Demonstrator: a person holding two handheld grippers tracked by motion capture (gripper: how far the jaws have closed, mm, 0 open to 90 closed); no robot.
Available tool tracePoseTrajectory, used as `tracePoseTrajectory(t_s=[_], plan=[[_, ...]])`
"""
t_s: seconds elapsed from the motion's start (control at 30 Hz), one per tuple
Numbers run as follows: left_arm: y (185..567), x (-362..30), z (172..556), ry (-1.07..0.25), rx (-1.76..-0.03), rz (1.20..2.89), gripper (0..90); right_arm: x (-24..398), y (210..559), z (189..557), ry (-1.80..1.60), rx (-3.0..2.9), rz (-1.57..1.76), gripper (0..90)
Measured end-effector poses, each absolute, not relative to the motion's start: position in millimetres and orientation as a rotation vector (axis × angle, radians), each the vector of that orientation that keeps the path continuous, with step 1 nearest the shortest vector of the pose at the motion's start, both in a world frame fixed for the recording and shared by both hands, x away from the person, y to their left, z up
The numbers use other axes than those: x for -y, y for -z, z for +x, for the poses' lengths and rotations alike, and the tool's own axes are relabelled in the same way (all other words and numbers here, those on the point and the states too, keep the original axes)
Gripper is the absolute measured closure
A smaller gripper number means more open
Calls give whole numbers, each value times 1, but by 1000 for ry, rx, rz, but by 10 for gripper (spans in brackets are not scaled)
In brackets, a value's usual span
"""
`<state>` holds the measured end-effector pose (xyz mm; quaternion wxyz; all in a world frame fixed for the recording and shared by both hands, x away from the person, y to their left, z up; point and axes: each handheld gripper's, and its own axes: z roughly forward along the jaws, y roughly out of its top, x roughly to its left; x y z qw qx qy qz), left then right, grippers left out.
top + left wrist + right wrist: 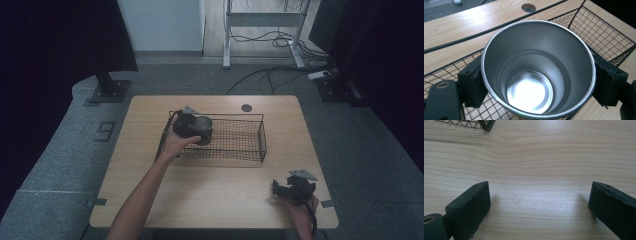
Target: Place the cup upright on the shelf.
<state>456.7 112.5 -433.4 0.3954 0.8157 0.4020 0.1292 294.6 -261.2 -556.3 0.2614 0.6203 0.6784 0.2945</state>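
A shiny metal cup [537,72] stands upright and empty between the jaws of my left gripper [539,82], which is shut on its sides. In the high view the left gripper [192,127] holds the cup [202,123] over the left end of a black wire basket [240,137] on the wooden table [210,190]. My right gripper [287,190] rests low near the table's front right corner. In the right gripper view its jaws stand wide apart, right gripper [539,202] open over bare wood with nothing between them.
The basket's mesh [604,32] lies under and behind the cup, and a corner of it [484,123] is in the right gripper view. A round cable hole [246,107] sits near the table's far edge. Stands and cables [280,40] cover the floor beyond.
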Motion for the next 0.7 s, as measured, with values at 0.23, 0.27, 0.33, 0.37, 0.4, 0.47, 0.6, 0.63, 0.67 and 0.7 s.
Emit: tracePoseTrajectory(t_s=[0.23,0.27,0.33,0.37,0.4,0.47,0.6,0.63,0.67,0.7], plan=[[440,-111,461,-316,-1035,2077,154,261,556,295,-797,-1836,1679,39],[441,-111,461,-318,-1035,2078,154,261,556,295,-797,-1836,1679,39],[441,-111,463,-316,-1043,2077,153,261,556,295,-797,-1836,1679,39],[442,-111,464,-315,-1043,2077,154,261,556,295,-797,-1836,1679,39],[442,-110,464,-314,-1046,2078,154,261,556,295,-797,-1836,1679,39],[444,-110,466,-310,-1049,2080,153,261,556,295,-797,-1835,1679,39],[447,-108,468,-325,-1052,2098,153,261,556,295,-797,-1836,1680,39],[449,-109,470,-325,-1055,2100,153,261,556,295,-797,-1836,1679,39],[449,-109,470,-322,-1058,2098,153,261,556,295,-797,-1836,1679,39],[451,-109,472,-319,-1060,2100,153,261,556,295,-797,-1834,1679,39]])
